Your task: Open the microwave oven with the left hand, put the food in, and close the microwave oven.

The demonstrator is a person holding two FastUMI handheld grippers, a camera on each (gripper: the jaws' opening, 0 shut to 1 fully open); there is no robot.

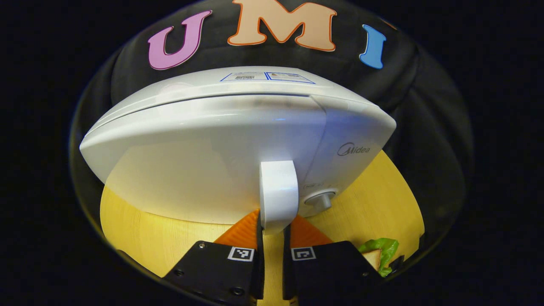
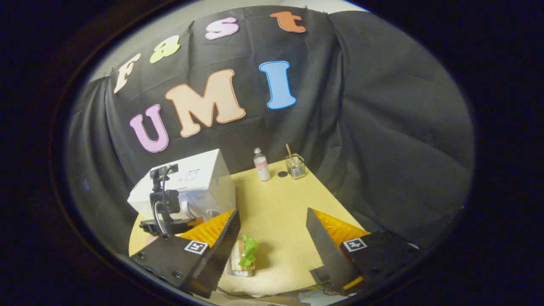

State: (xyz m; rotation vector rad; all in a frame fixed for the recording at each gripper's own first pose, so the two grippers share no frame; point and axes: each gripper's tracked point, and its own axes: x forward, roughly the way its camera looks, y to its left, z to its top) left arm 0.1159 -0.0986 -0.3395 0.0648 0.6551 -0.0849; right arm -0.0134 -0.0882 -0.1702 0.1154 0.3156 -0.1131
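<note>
Left gripper clamps handle | microwave (door closed)

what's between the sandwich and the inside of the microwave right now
The closed microwave door blocks it; the left gripper is shut on the door handle. The sandwich lies on the table beside the microwave.

Black cloth wall, seemingly wooden table
</note>
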